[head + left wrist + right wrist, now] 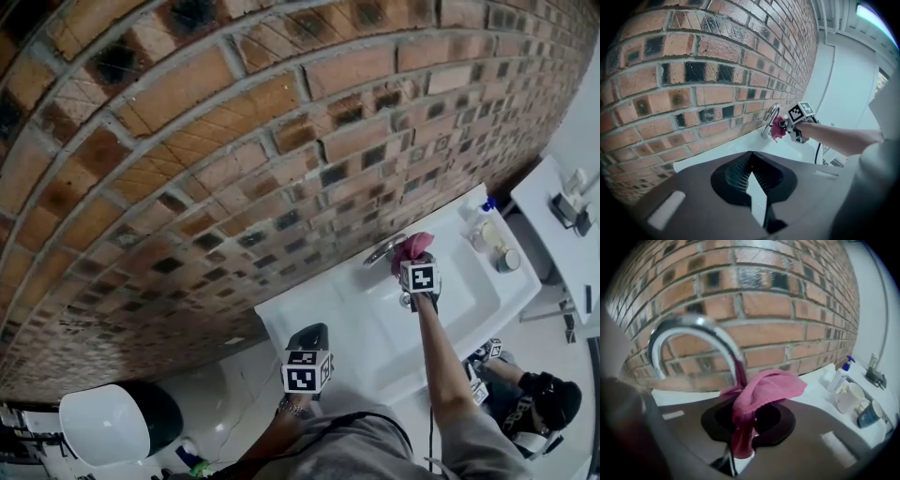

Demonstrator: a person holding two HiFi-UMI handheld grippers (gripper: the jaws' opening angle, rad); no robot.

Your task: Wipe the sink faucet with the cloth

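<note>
Brick wall (281, 141) rises behind a white sink (375, 328), with the chrome faucet (689, 329) standing at the sink's back edge. The right gripper (743, 427) pinches a pink cloth (764, 390) between its jaws, and the cloth's bunched top lies against the faucet's neck, low on the upright part. The left gripper (750, 159) hangs back over the sink's near corner, well apart from the faucet, with its jaws pressed together on nothing.

Wiping looks under way at the neck. The curved spout and the base seem left to do, though no frame shows which parts are already clean.

A pump bottle (840, 373) and two cups (848, 399) stand to the right. Their labels are too small to read, and the gripper cubes carry only square markers.
</note>
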